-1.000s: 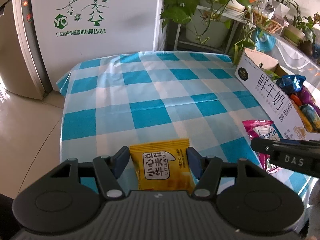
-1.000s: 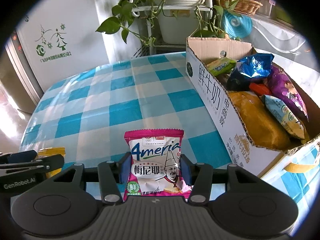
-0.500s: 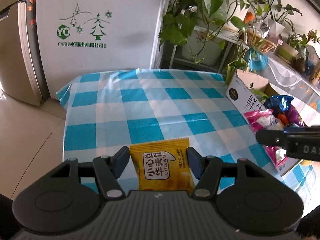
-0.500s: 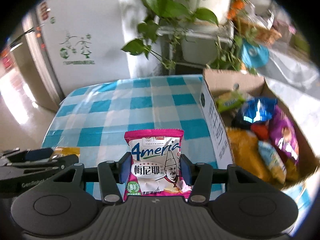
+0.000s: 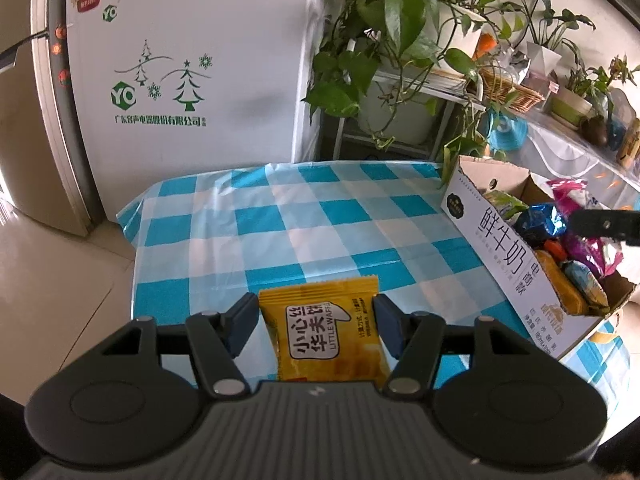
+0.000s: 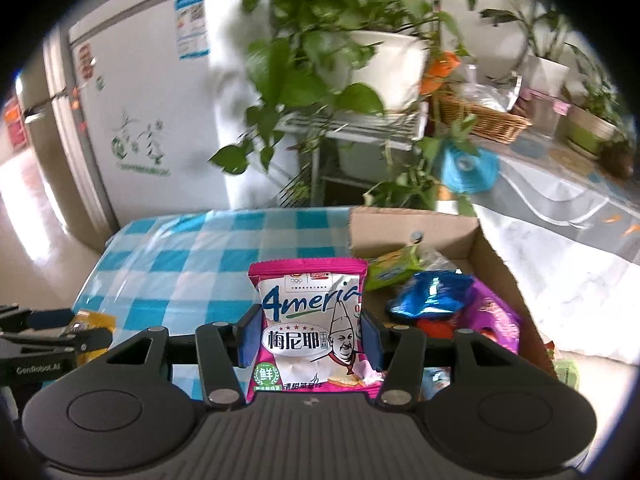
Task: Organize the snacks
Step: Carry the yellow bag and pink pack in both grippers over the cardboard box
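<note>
Right tool (image 6: pixel 310 336) pinches the pink snack packet (image 6: pixel 310 320) above the cardboard box (image 6: pixel 492 256); left tool (image 5: pixel 316 322) clamps the yellow wafer packet (image 5: pixel 326 336) over the surface (image 5: pixel 280 224). Releasing early could drop either outside the crowded box.

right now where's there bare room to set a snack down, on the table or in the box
The checkered table is bare from its fridge-side edge across to the cardboard box; nothing lies on that stretch. The box is crowded: packets cover most of its floor, with a little bare cardboard only at the far end. Both the yellow wafer pack and pink packet are held.
</note>
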`<state>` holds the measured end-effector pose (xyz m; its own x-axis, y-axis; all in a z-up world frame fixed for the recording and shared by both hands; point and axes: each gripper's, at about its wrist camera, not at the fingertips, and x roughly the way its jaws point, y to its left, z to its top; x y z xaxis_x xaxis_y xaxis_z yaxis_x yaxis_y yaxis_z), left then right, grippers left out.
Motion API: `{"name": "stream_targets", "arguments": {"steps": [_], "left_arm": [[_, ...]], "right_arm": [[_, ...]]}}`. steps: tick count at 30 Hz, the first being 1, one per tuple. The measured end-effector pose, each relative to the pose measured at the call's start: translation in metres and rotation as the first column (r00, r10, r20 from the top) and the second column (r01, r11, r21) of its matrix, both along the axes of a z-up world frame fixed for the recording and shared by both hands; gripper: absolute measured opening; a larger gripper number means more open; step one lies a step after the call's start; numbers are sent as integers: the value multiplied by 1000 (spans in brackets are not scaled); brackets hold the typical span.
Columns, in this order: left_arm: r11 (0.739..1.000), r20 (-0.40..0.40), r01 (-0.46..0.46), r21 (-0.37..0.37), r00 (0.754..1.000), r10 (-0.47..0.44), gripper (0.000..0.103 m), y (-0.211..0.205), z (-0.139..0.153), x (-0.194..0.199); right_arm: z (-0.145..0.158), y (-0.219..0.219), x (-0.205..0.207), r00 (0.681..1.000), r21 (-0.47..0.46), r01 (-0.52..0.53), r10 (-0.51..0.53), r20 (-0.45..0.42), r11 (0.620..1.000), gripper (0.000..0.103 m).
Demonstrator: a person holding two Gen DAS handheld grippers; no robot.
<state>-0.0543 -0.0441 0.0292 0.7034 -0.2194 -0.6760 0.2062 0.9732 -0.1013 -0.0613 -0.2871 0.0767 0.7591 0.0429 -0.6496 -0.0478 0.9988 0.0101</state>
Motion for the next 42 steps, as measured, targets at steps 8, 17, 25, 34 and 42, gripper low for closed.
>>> {"name": "stream_targets", "arguments": {"steps": [8, 17, 25, 34, 42], "left_arm": [[999, 24, 33, -9, 999, -32, 62, -19, 14, -4], [991, 49, 117, -60, 992, -114, 62, -62, 32, 0], [970, 54, 203, -132, 979, -198, 62, -118, 39, 10], [951, 40, 260, -170, 966, -257, 62, -181, 36, 25], [947, 18, 271, -175, 962, -272, 62, -211, 26, 39]], "right_arm": [[7, -37, -1, 996, 59, 80, -83, 43, 995, 57], [14, -89, -3, 965, 138, 235, -248, 87, 962, 57], [15, -126, -1, 934, 233, 319, -347, 87, 918, 57], [10, -147, 10, 926, 293, 342, -373, 55, 893, 57], [4, -152, 24, 935, 311, 327, -354, 32, 892, 57]]}}
